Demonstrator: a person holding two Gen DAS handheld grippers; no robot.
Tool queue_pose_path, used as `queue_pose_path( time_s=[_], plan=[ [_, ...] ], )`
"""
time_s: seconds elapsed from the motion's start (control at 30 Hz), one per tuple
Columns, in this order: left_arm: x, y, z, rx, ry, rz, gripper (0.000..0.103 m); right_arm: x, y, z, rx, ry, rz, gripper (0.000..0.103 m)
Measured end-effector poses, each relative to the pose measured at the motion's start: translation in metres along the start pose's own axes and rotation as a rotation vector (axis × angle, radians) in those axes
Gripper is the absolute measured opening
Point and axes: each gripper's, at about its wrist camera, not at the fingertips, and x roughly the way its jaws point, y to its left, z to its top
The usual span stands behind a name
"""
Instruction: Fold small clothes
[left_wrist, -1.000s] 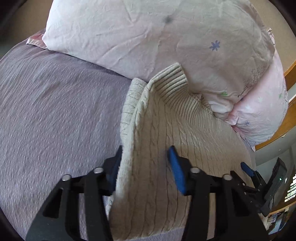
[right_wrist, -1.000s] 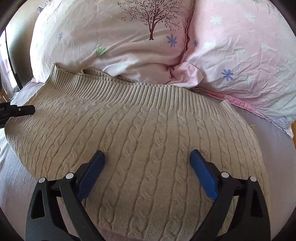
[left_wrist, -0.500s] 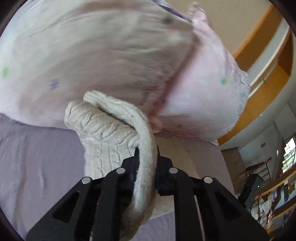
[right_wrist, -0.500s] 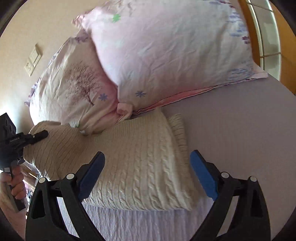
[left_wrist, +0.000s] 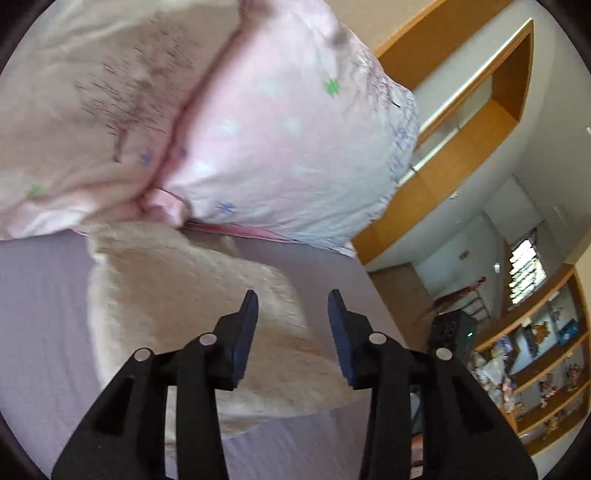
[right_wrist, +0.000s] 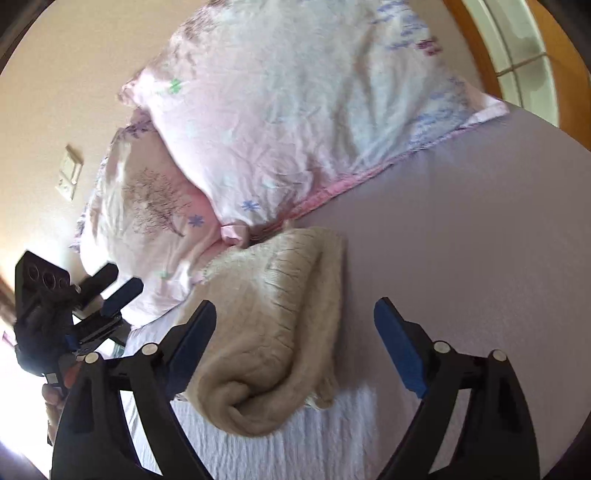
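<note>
The knit that was pinched between the left gripper (left_wrist: 291, 310) fingers half a second ago has been let go; its jaws are now parted with nothing between them, and the cream sweater (left_wrist: 192, 332) is seen lying below and just ahead of them. The right gripper (right_wrist: 295, 317) jaws are held wide apart, as before, above the sweater (right_wrist: 273, 332) without touching it. The sweater is laid folded over on the lilac bedsheet (right_wrist: 461, 221), its near end rolled into a thick bundle and its ribbed edge turned toward the pillows. Its far end is pressed against the seam where the two pink floral pillows (right_wrist: 295, 110) meet. In the right wrist view the left gripper (right_wrist: 110, 288) is seen at the left, beside the sweater, with its blue pads separated. Blur is present in both views.
</note>
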Motion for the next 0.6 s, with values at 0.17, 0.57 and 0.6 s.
queue_pose_path(
  time_s=[0.17, 0.57, 0.6],
  plan=[
    [-0.019, 0.037, -0.014, 0.023, 0.059, 0.204, 0.041, 0.051, 0.018, 0.013, -0.076, 0.126, -0.114, 0.043],
    [0.004, 0.084, -0.031, -0.032, 0.118, 0.319, 0.064, 0.069, 0.017, 0.03, -0.072, 0.148, -0.178, 0.071],
    [0.008, 0.09, -0.032, -0.046, 0.125, 0.334, 0.065, 0.064, 0.013, 0.031, -0.038, 0.15, -0.148, 0.089]
  ],
)
